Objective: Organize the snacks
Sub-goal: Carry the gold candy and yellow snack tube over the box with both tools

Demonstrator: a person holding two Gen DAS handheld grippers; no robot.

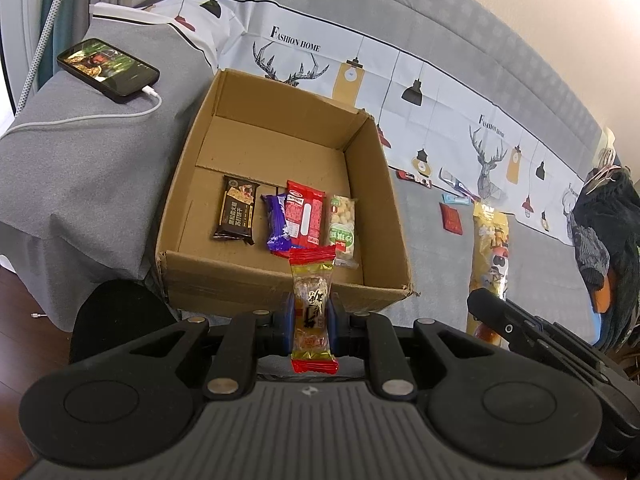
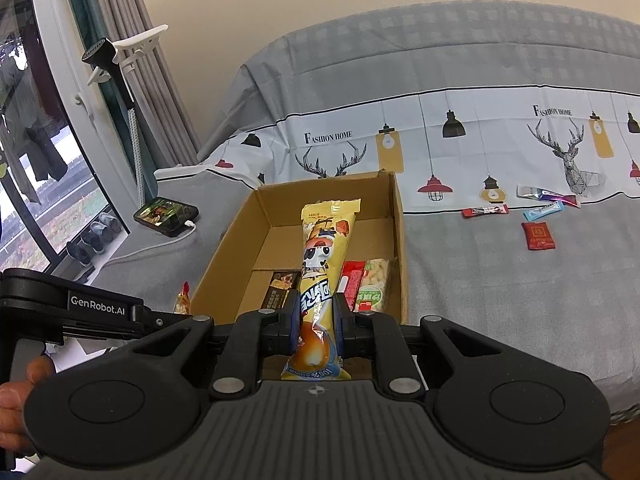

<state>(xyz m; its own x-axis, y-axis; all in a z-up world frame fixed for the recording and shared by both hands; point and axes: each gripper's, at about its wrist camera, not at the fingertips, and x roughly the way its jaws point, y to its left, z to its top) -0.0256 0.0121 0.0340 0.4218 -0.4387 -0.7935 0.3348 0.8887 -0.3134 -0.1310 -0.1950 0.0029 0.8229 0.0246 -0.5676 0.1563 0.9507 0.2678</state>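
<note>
An open cardboard box (image 1: 224,276) (image 2: 224,264) sits on the bed. In it lie a dark brown snack bar (image 1: 236,212), a purple packet (image 1: 276,222), a red packet (image 1: 305,218) and a green-labelled puffed snack (image 1: 342,226). My left gripper (image 1: 312,316) is shut on a red-ended clear candy packet (image 1: 311,304), just in front of the box's near wall. My right gripper (image 2: 316,320) is shut on a long yellow snack bag (image 2: 320,264), held upright over the box's near edge. The bag also shows in the left wrist view (image 1: 490,248).
Several small packets lie on the grey bedspread right of the box, among them a red square sachet (image 2: 538,236) and a red stick (image 2: 485,211). A phone (image 1: 108,70) on a charging cable lies on a grey cushion to the left. Dark clothing (image 1: 600,232) lies at far right.
</note>
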